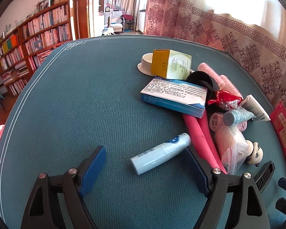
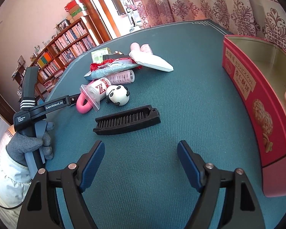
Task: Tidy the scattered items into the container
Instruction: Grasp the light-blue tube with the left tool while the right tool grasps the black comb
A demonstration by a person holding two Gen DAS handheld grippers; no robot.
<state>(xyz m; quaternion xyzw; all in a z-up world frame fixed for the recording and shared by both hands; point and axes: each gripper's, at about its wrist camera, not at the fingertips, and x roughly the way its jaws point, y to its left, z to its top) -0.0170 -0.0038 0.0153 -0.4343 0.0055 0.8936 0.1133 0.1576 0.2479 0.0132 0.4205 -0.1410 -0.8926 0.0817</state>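
Barely begun, I'd say: red tin [image 2: 244, 87] nearly empty, clutter across the counter [image 2: 181, 61], both grippers' jaws open, holding nothing.

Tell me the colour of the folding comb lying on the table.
Black all over, bristles included: the comb shows best in the right wrist view.

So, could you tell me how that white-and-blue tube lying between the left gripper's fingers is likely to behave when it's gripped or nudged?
The white-and-blue tube is round and lies on its side, so a nudge would probably roll it. Its smooth plastic looks stiff but may be slippery against the pads. It lies diagonally between the open fingers of the left gripper, so closing might swivel it first.
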